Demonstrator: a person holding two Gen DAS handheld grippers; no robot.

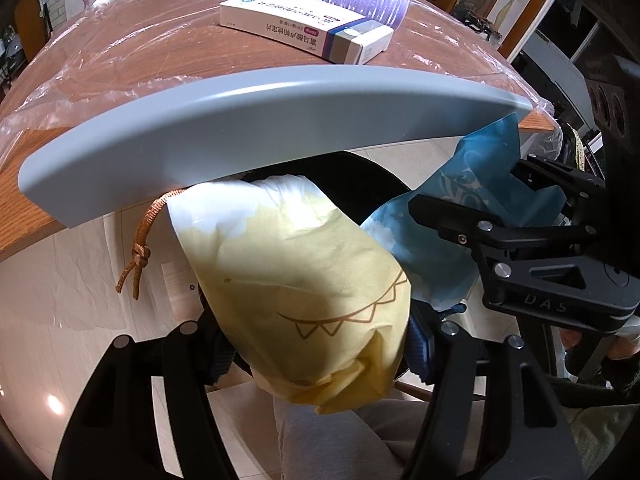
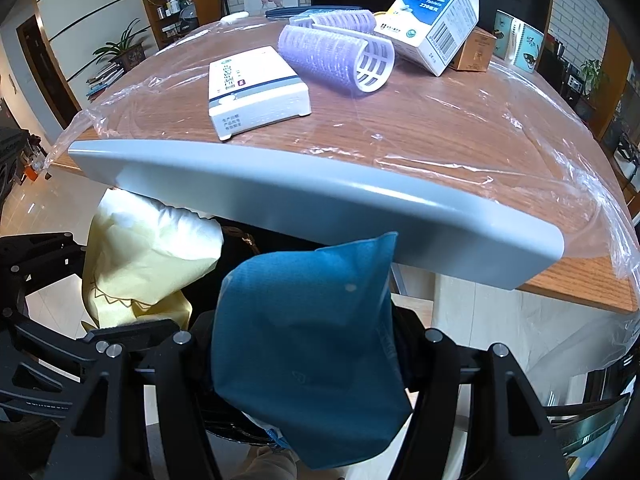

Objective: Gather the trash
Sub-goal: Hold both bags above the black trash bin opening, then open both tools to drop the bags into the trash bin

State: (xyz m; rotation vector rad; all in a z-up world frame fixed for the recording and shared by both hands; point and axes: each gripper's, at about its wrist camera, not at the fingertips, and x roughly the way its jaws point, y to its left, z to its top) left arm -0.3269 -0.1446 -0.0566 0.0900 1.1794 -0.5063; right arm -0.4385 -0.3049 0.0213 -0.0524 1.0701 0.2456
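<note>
My left gripper [image 1: 320,346] is shut on a pale yellow and white pouch [image 1: 304,280] with an orange drawstring [image 1: 140,252]. The pouch's top is tucked under a grey flat board [image 1: 248,128] that juts over the table edge. My right gripper [image 2: 300,354] is shut on a blue pouch [image 2: 312,340], whose top corner also reaches up under the grey board [image 2: 320,204]. The two pouches hang side by side, the yellow pouch [image 2: 144,256] left of the blue pouch [image 1: 472,200]. Behind them shows a dark round shape [image 1: 368,184], mostly hidden. The right gripper [image 1: 532,240] and the left gripper [image 2: 36,280] each show in the other's view.
The wooden table [image 2: 440,120] is covered with clear plastic film. On it lie a white medicine box [image 2: 256,92], purple hair rollers [image 2: 336,56], a taller medicine box [image 2: 432,20] and a small brown box [image 2: 474,54]. Pale tiled floor [image 1: 60,300] lies below; a person's grey trouser leg [image 1: 320,440] is near.
</note>
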